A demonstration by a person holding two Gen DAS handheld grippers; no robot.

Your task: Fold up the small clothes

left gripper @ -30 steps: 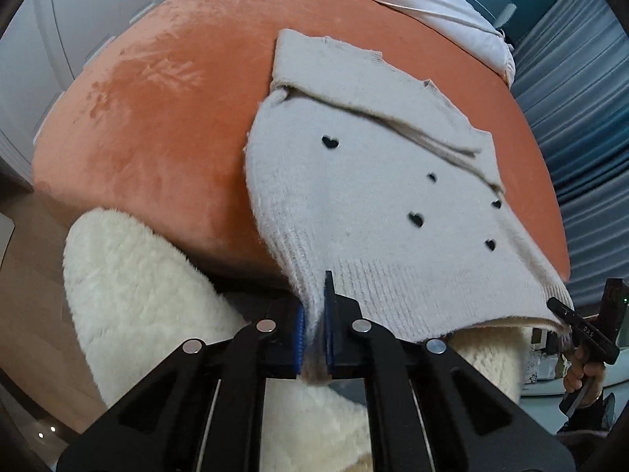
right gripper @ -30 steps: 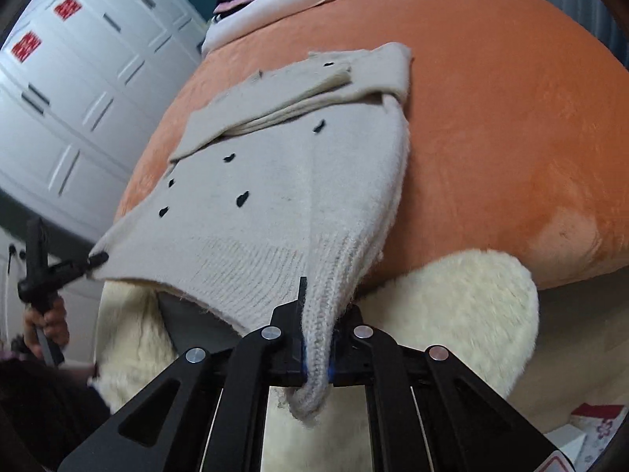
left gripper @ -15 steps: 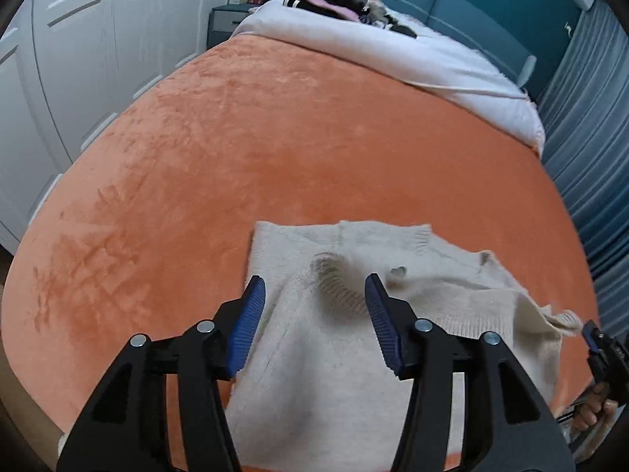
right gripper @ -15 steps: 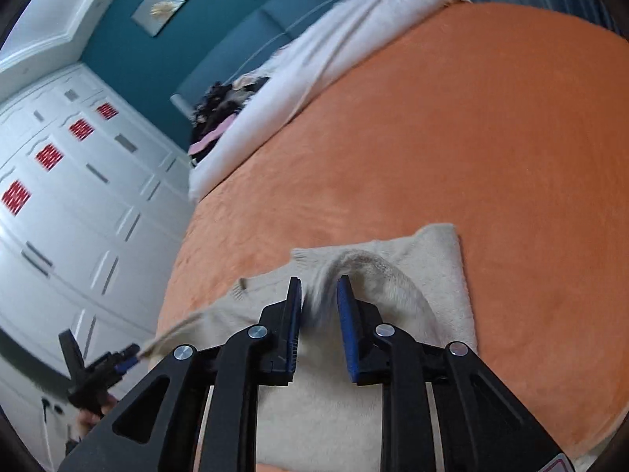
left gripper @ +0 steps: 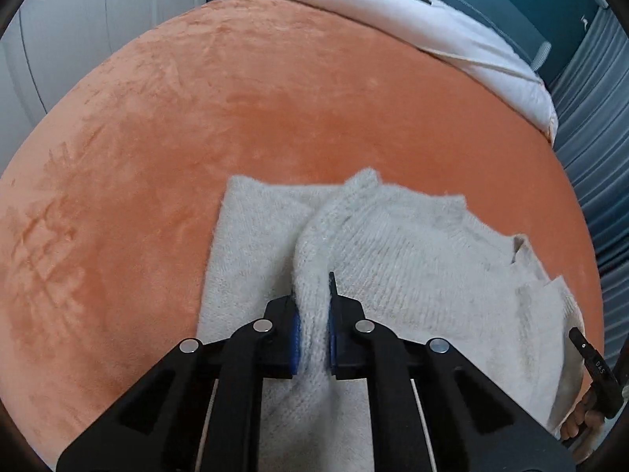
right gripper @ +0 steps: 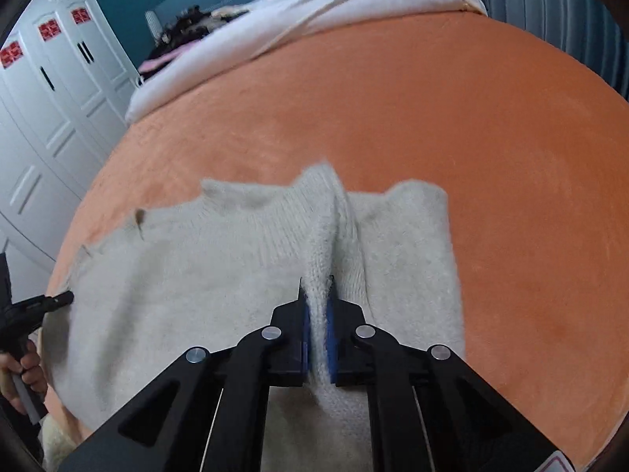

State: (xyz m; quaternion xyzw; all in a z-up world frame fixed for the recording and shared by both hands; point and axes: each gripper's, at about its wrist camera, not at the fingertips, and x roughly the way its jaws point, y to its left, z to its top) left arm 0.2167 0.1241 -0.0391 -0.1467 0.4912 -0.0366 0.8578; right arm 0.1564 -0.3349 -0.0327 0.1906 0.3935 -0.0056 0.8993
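Moved since a second ago: cream knit sweater [left gripper: 412, 259], then hanging off the near edge of the bed with black hearts showing, now folded up onto the orange blanket [left gripper: 275, 98], plain side up, lower hem carried toward the far end.

Left gripper [left gripper: 313, 338]: jaws just closed, blue pads clamped on a raised ridge of the ribbed knit near the sweater's left side.

Right gripper [right gripper: 317, 338]: jaws likewise just closed, pinching a similar ridge of knit near the right side.

Sweater position: near part of the blanket, doubled over, lower layer's edge showing past the upper one at both outer sides.

Background: white duvet [right gripper: 314, 11] across the far end of the bed; white wardrobe doors [right gripper: 51, 90] with red stickers to the left; dark clothes heaped beyond the duvet.
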